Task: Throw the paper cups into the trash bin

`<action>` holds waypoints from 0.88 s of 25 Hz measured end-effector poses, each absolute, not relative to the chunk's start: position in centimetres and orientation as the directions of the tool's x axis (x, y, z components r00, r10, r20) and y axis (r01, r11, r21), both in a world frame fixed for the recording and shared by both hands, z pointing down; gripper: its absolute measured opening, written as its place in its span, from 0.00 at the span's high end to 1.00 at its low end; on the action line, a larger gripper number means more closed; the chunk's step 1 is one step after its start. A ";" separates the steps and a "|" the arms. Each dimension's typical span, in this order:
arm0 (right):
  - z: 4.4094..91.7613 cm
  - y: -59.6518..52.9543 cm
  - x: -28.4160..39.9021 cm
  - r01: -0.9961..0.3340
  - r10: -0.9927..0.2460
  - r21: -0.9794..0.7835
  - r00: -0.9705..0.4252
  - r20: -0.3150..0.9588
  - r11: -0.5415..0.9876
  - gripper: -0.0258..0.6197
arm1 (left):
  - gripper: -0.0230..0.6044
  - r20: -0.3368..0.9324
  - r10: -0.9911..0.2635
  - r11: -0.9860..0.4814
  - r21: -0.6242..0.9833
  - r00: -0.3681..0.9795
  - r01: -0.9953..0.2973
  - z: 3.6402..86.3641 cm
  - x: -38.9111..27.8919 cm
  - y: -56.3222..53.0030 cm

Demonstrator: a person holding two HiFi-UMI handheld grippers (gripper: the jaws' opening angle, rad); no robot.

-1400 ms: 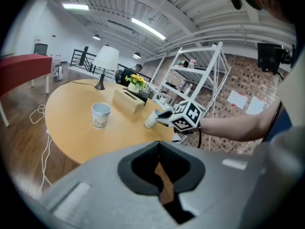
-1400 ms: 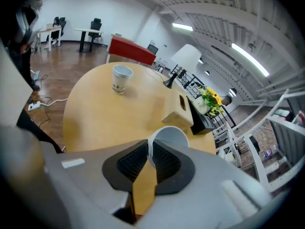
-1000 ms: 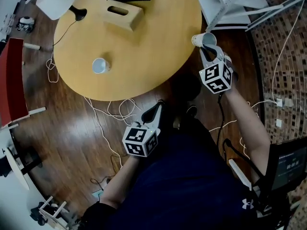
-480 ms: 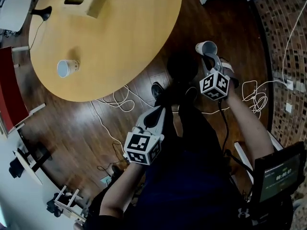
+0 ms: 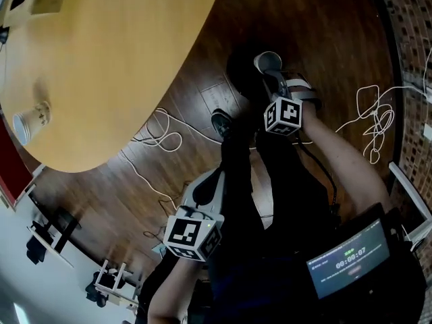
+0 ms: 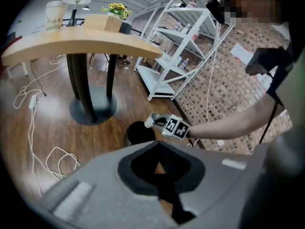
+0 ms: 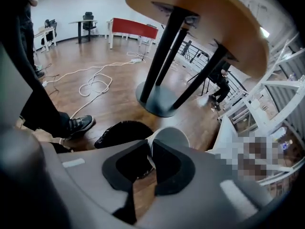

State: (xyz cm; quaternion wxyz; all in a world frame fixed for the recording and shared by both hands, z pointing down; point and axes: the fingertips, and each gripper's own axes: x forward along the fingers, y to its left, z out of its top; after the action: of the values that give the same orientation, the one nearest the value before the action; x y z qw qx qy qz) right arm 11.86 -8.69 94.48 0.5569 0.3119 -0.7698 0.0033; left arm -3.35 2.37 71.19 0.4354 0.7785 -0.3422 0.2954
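My right gripper is shut on the rim of a white paper cup, which is tilted with its mouth outward. The cup hangs just above the black trash bin, which stands on the wood floor beside the table's foot. From the left gripper view the cup and right gripper sit over the bin. A second paper cup stands upright on the round wooden table. My left gripper hangs low by the person's legs, shut and holding nothing.
White cables loop across the floor, more by the brick wall. A shoe is near the bin. White shelving stands behind the table's dark pedestal. A timer screen sits at lower right.
The right gripper has carried the cup away from the table edge and down over the bin. The view has swung, so the table slid to the upper left. The left gripper stayed low.
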 end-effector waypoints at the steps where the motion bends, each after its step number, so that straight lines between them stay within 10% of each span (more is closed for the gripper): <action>1: 96.2 -8.5 11.2 -0.470 -0.464 0.336 -0.187 0.866 0.816 0.90 | 0.96 0.757 -0.268 -0.384 0.484 0.596 -0.786 71.5 -3.7 2.4; 22: 121.1 -10.8 6.6 -0.218 -0.224 0.182 -0.187 0.957 0.959 0.90 | 0.96 0.710 -0.323 -0.347 0.527 0.626 -0.776 79.4 -6.5 -0.7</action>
State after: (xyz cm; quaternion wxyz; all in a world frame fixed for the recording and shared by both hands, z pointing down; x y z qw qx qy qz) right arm 6.63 -10.84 121.13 0.6214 0.1434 -0.7703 -0.0023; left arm -6.50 -0.67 79.35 0.4505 0.7811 -0.3517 0.2515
